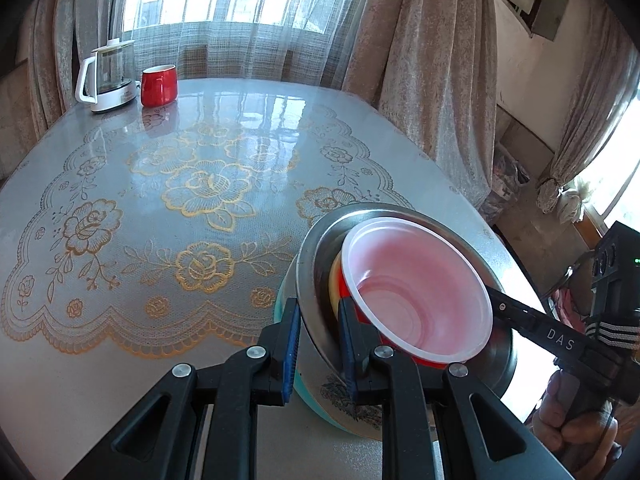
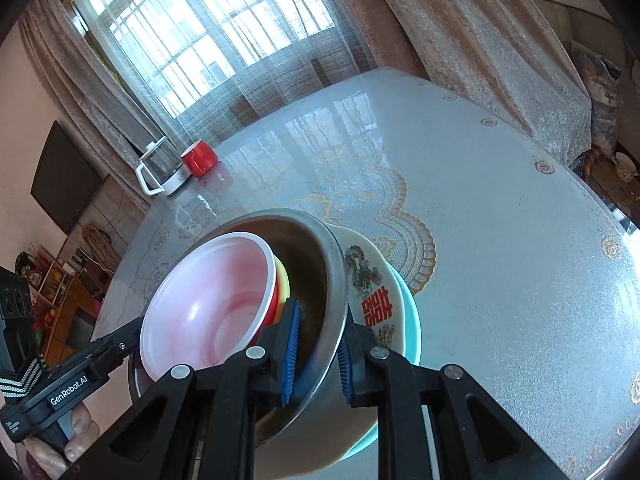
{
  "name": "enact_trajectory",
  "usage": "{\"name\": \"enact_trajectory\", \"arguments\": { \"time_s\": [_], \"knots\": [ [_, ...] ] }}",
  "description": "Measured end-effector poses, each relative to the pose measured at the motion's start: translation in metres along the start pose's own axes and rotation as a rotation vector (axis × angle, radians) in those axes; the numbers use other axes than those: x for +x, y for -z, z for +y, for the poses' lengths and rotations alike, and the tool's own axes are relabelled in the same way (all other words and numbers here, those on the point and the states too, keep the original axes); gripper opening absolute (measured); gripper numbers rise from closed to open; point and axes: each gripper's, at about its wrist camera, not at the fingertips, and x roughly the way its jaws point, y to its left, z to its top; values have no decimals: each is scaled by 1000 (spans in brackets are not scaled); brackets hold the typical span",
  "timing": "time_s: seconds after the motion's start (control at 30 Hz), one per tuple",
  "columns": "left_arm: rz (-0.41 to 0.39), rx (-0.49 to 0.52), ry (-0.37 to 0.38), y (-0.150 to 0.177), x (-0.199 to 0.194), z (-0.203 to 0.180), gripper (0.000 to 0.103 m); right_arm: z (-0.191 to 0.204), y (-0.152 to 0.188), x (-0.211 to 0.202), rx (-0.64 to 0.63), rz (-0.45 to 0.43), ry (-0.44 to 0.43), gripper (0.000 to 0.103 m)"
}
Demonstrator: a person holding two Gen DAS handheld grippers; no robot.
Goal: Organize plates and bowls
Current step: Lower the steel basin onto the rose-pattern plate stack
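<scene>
**Both claws grip the steel bowl's rim, nested stack inside**

The steel bowl [image 1: 316, 280] sits between the pads of the left claw [image 1: 318, 344]: one blue pad lies outside the wall, the other inside, so the claw is clamped on the rim nearest it. The right claw [image 2: 316, 350] does the same on the opposite side, one pad inside and one outside the steel bowl [image 2: 332, 280]. Holding the rim from two sides probably keeps the loaded bowl level and stops it from swinging.

Just ahead of the left claw's inner pad, inside the steel bowl, rests a pink-lined plastic bowl [image 1: 416, 296] with a red outside, nested in a yellow bowl [image 1: 334, 280] of which only an edge shows. Nesting the smaller ones in the largest makes one stack to carry.

Below both claws, under the steel bowl, lie a patterned plate [image 2: 372, 280] and a teal plate [image 2: 412, 320] beneath it; whether the bowl rests on them or hangs just above I cannot tell.

Far ahead of the left claw, across the table [image 1: 200, 360] with its lace-printed cover, stand a red cup [image 1: 159, 85] and a glass kettle [image 1: 108, 80], well apart from the stack.
</scene>
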Motion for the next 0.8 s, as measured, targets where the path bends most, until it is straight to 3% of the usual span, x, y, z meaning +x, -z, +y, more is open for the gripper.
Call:
{"name": "enact_trajectory", "arguments": {
  "time_s": [0.17,0.57,0.8],
  "knots": [
    [-4,44,-20,5,4,-8,19,-6,2,5,2,-3,20,19],
    [19,26,-27,6,6,-8,19,-11,2,5,36,5,-10,19],
    [12,26,-40,9,3,-10,20,-17,2,-7,68,-20,-28,24]
  ]
}}
